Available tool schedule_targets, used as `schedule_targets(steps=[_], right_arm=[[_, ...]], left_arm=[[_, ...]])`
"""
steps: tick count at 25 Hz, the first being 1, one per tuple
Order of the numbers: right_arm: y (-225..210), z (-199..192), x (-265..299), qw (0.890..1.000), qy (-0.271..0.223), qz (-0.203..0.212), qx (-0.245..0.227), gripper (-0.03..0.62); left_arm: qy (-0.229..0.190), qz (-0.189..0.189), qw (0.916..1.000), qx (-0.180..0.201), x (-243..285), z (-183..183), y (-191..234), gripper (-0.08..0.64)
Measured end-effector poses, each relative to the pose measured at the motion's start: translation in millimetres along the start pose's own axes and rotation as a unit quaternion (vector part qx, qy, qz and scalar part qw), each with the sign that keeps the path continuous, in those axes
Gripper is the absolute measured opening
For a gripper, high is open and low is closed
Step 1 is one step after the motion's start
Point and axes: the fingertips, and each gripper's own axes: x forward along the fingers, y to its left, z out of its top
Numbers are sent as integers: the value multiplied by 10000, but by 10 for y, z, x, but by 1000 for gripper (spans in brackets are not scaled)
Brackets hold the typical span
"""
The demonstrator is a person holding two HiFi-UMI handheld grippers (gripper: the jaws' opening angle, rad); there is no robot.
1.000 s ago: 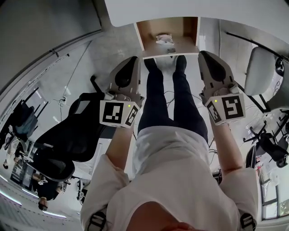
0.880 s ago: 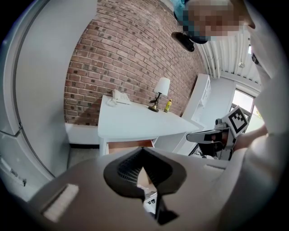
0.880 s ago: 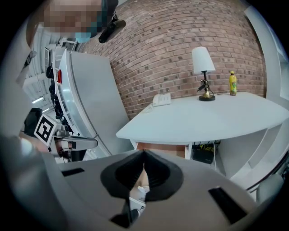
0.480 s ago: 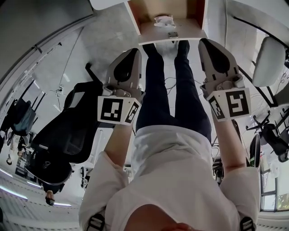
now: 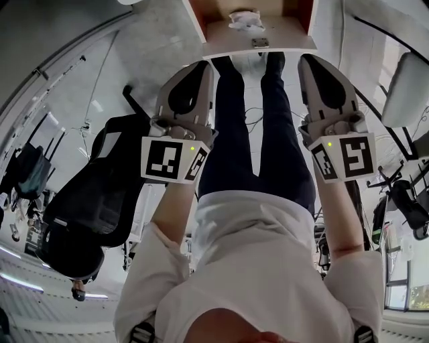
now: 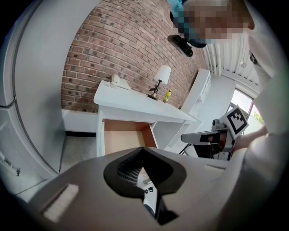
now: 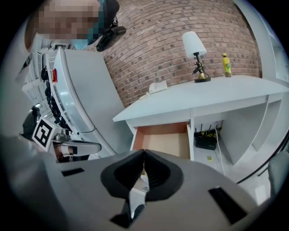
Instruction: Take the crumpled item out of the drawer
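Hand-held grippers, both closed and empty, point toward an open drawer.
Left gripper [image 5: 203, 65] has its jaws pressed together on nothing. Ahead, between the two, the white crumpled item [image 5: 244, 19] lies inside the wooden drawer [image 5: 285, 30]. Right gripper [image 5: 306, 60] is likewise closed. Since a second ago, the drawer has shifted toward the head view's top edge, nearer both gripper tips.

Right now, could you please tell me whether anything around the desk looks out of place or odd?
Only the drawer stands out: it is pulled open, and a crumpled white item lies loose on its wooden floor. The lamp and yellow bottle on the desk stand upright; nothing looks spilled.
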Motion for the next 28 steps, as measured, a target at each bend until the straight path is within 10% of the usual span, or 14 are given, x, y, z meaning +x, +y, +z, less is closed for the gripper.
schedule_targets(steps=[14,16,28], right_arm=[[110,-284,118,9988,341,340,34,15],[135,-360,183,9974,576,423,30,254],[-3,-806,664,9886,1475,219,193,259]], left_arm=[[168,-50,9997,-164,87,-157,-58,9],[172,-54,9997,-176,96,-170,-68,9],[191,-33,9994,-302,42,-255,49,9]])
